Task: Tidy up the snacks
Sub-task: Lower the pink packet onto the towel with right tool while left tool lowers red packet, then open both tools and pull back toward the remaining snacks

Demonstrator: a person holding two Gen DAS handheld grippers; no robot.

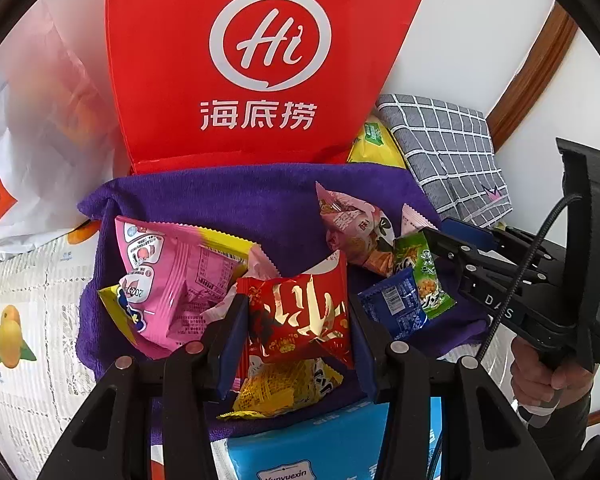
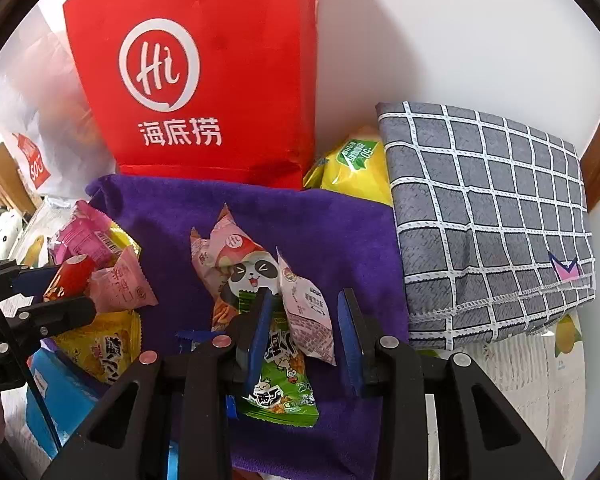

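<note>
red bag [image 1: 260,60]: "Hi", "海底捞"; right gripper [image 1: 440,240]: "DAS"

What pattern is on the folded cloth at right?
Grey cloth with a white grid, clearest in the right wrist view.

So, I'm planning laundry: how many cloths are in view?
2: a purple towel under the snacks, and a folded grey checked cloth at its right edge. More may be hidden underneath.

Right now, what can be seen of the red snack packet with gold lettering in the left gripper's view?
The red snack packet is a glossy, crinkled foil pouch with gold characters and a serrated edge. It stands tilted between the left gripper's blue pads, held there. It leans on a yellow packet below and touches the pink packet beside it, above the purple towel.
</note>
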